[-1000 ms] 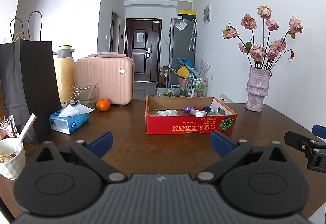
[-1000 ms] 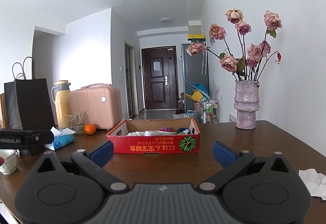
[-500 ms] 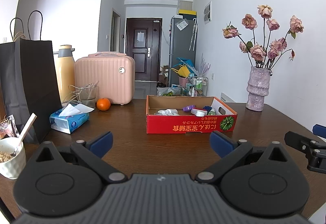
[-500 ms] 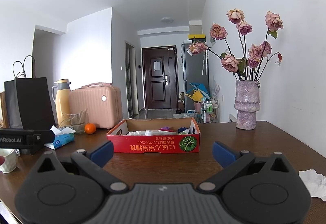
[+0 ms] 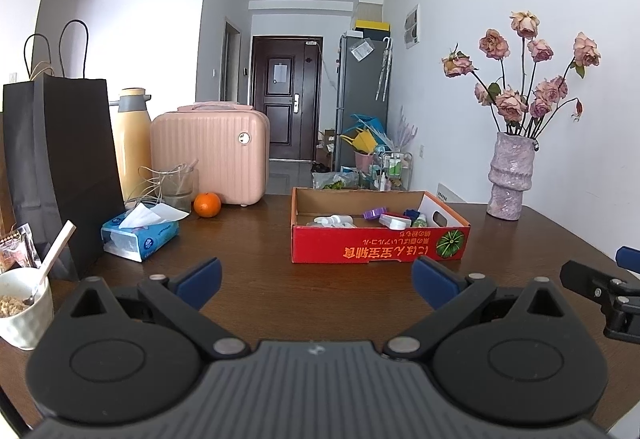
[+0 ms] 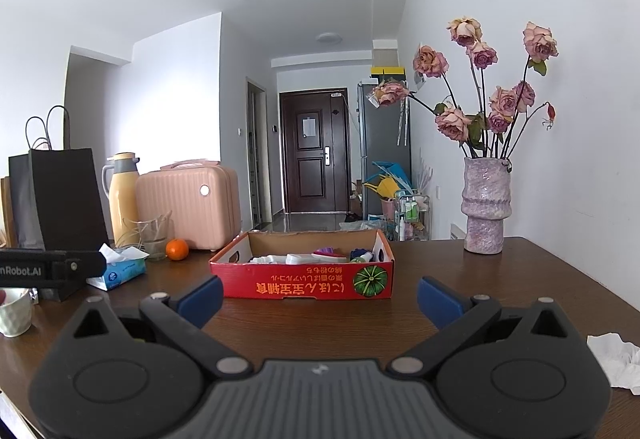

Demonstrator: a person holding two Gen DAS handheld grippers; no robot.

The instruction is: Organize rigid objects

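- On the dark wooden bench [image 5: 256, 239], we see small plastic bottles and caps [image 5: 362, 219] lying inside the red cardboard tray [image 5: 380, 249].
- Our left tongs [image 5: 316, 275] and right tongs [image 6: 320, 295] gape empty; sorting could be starting or finished.

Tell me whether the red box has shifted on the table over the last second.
No. The red box keeps its place relative to the vase and orange.

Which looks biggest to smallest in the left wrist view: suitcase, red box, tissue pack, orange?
1. Suitcase and red box: alike in extent, and the box sits nearer, so unranked.
2. Tissue pack.
3. Orange.
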